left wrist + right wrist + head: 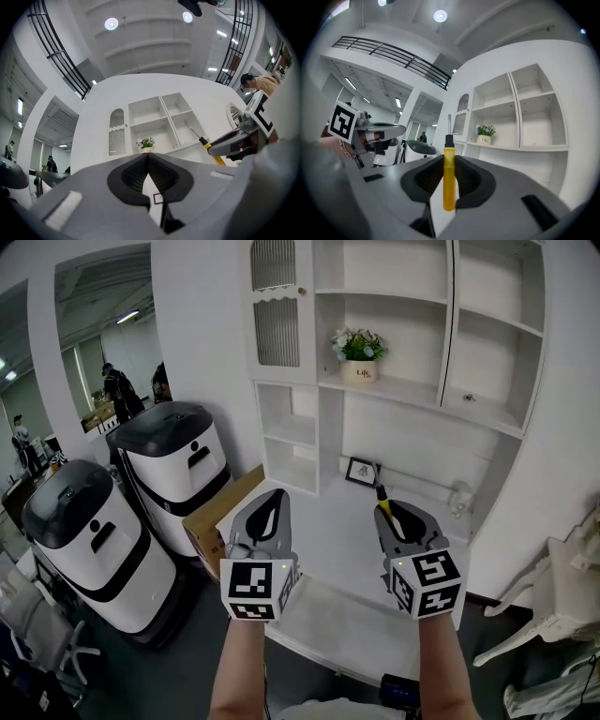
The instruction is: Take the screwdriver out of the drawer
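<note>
A screwdriver [383,506] with a yellow handle [449,178] and a dark shaft stands upright between the jaws of my right gripper [449,158], which is shut on the handle. In the head view the right gripper [385,509] is raised in front of the white cabinet counter [328,531]. To its left, at about the same height, my left gripper [275,495] has its jaws shut with nothing between them [148,157]. The left gripper view also catches the screwdriver [212,149] at its right. No drawer shows clearly in any view.
A white shelf unit [422,390] with a flower pot [359,360] and a small picture frame [360,471] fills the wall ahead. Two white, black-lidded bins [178,470] and a cardboard box [217,514] stand at the left. A white chair [562,601] is at the right.
</note>
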Demonstrator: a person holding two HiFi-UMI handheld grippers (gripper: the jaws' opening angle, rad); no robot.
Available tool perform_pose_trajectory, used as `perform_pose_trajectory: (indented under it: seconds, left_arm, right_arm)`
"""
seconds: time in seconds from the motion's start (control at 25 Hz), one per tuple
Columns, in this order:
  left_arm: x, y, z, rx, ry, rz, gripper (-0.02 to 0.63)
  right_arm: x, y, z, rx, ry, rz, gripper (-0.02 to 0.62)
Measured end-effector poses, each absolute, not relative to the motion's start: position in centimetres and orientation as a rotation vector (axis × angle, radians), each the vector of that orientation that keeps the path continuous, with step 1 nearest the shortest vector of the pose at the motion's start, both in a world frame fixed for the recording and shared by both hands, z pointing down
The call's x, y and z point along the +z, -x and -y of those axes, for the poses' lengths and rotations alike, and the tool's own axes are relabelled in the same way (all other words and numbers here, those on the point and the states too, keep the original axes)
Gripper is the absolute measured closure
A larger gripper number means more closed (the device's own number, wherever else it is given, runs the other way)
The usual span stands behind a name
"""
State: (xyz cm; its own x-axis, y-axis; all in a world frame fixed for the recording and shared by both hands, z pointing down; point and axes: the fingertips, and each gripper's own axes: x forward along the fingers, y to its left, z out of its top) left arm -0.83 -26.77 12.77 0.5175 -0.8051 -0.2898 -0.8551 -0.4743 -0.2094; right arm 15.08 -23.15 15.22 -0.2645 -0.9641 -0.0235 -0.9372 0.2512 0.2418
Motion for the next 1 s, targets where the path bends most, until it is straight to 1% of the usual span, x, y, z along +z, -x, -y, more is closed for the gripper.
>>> perform_pose_trajectory:
  seconds: [0.28, 1.0]
  left_arm:
    - [10.3, 1.4, 26.7, 0.243, 2.369, -1.412, 0.601]
    - [8.2, 1.3, 26.6, 0.274, 2.344, -1.379, 0.601]
  right_arm:
    - [10.5, -16.7, 22.0, -0.464, -1.927, 2.398, 0.514]
    - [9.0, -17.5, 22.1, -0.52, -1.983, 2.388, 0.514]
